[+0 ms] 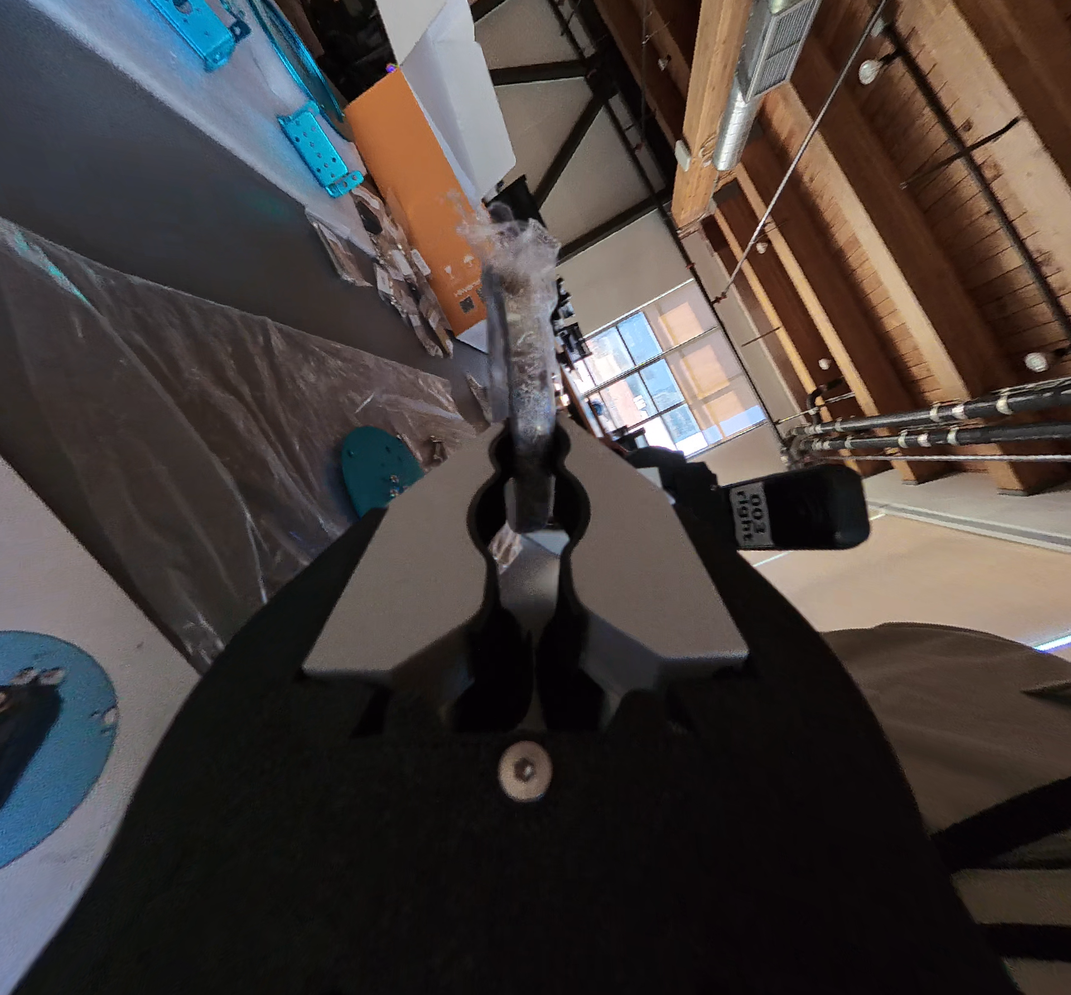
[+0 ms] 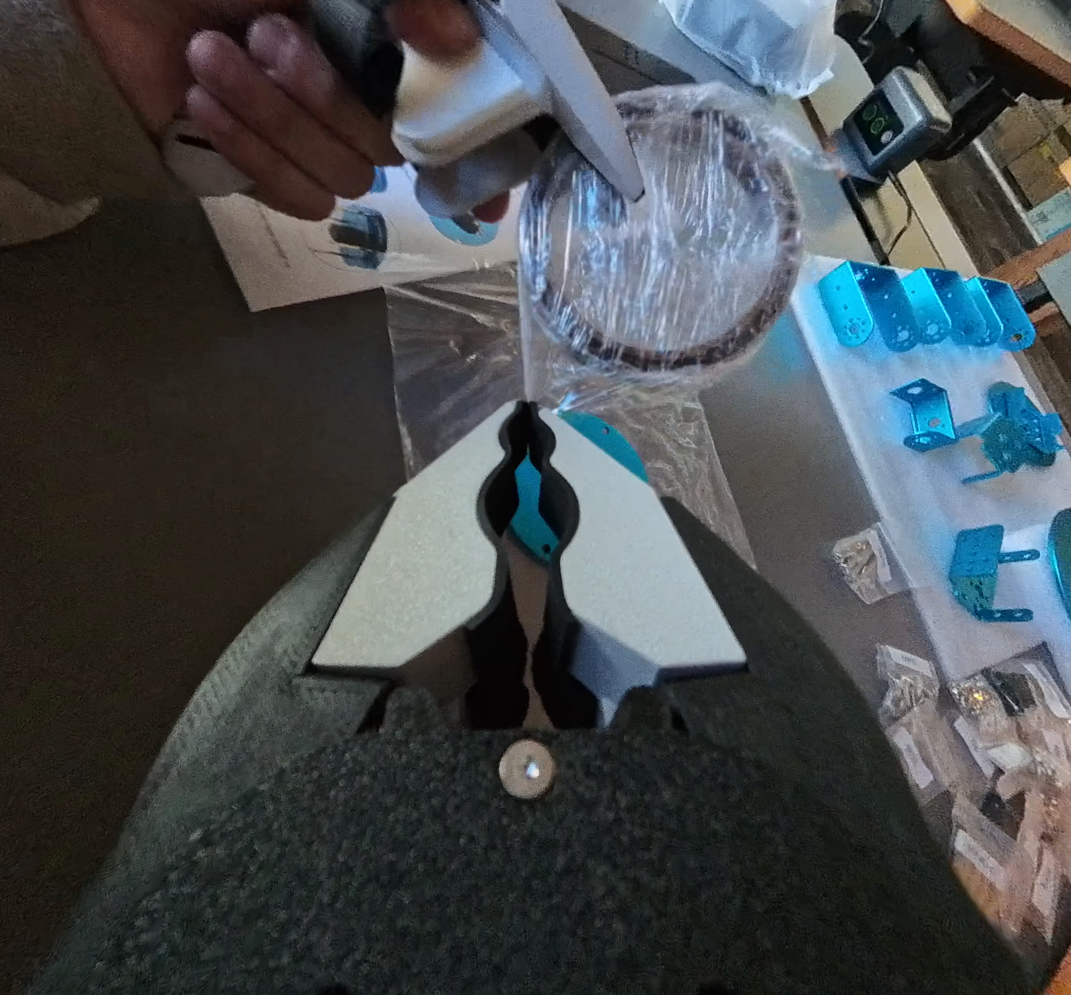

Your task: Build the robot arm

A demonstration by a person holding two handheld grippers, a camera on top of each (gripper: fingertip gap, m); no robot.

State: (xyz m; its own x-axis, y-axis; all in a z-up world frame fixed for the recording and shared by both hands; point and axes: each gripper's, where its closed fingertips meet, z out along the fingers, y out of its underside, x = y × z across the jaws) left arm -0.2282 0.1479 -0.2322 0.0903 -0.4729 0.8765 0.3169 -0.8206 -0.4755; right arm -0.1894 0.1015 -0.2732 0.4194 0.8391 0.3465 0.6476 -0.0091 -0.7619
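Observation:
A dark ring wrapped in clear plastic film [image 2: 660, 231] is held up over the dark table. My left gripper [image 1: 530, 434] is shut on the ring's rim, and the ring [image 1: 524, 364] stands edge-on between its fingers. In the right wrist view the left gripper [image 2: 631, 187] comes in from the top left, held by a hand [image 2: 261, 115]. My right gripper [image 2: 528, 407] is shut, its tips pinching the loose film [image 2: 524, 341] that stretches down from the ring's lower left edge. The right gripper's body [image 1: 800, 509] shows at the right of the left wrist view.
A clear plastic sheet [image 2: 452, 341] and a teal disc [image 2: 603, 439] lie below the ring. Blue metal brackets [image 2: 921, 306] sit on white paper at right, with small hardware bags [image 2: 950, 735] in front. An orange-and-white box [image 1: 417, 184], a white wrapped bundle [image 2: 747, 5] and a small grey device [image 2: 892, 126] stand farther off. One gripper's finger ends stand about 8 centimeters off the other's.

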